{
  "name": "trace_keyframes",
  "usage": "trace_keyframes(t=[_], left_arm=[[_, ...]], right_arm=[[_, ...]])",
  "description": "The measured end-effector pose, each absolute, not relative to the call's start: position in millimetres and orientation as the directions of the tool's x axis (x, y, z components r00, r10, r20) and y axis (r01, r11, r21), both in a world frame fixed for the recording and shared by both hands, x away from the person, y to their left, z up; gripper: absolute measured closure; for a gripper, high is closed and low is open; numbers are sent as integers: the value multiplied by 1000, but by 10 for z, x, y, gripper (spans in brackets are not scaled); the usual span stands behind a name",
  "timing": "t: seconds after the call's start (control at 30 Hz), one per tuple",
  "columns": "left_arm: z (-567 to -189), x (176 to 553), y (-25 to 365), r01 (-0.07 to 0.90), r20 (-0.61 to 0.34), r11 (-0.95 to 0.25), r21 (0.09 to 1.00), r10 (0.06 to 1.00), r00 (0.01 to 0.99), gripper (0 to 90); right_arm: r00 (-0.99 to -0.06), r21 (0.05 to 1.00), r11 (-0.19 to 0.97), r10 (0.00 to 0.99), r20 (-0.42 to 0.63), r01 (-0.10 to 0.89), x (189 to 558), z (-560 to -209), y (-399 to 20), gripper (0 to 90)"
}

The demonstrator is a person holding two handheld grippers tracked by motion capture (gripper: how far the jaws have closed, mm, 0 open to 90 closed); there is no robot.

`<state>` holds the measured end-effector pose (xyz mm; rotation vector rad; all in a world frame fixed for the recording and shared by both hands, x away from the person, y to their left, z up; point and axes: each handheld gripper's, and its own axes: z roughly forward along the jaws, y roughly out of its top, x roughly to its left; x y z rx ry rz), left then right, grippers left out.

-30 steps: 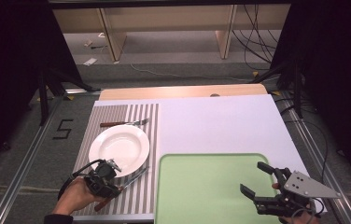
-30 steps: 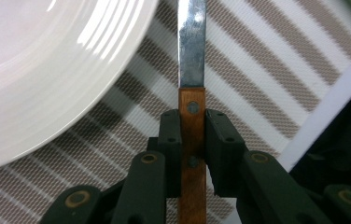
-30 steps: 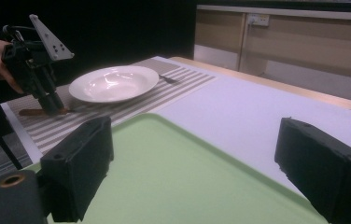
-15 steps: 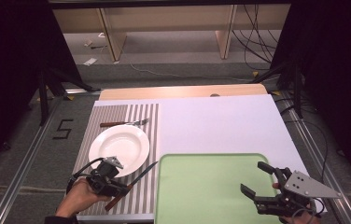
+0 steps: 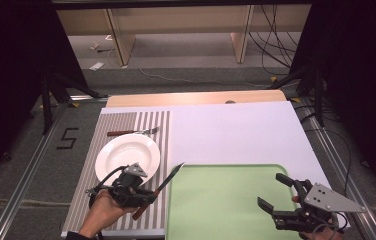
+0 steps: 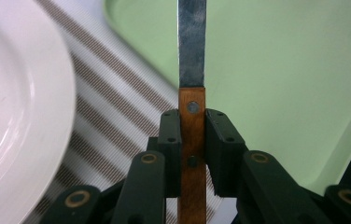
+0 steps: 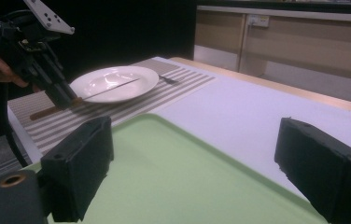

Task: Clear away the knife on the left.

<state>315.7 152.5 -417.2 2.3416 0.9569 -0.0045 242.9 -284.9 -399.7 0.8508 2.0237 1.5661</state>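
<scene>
Left gripper [image 5: 146, 196] clamps the knife [image 5: 162, 185] by its wooden handle, blade over the striped placemat [image 5: 126, 122] toward the green tray [image 5: 216, 200] — a carry step; next, setting it beside the plate [image 5: 126, 155]. Right gripper [image 5: 278, 199] gapes, idle.

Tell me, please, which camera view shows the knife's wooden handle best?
The left gripper view: the knife stands close up, its handle clamped between the jaws. The high view shows it small beside the plate; the right gripper view shows it distant and dim.
</scene>
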Motion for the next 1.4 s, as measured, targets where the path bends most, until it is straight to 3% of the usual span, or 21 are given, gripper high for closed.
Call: trace_keyframes(t=[0.47,1.4], left_arm=[[-4211,3160,1190,647,-287,-517,560,612,737,770],[-4340,3104,636,602,-317,-638,480,514,797,770]], right_arm=[[-715,965,168,698,26,199,2426,-3997,-2849,127],[-717,966,166,696,28,198,2425,-3990,-2857,127]])
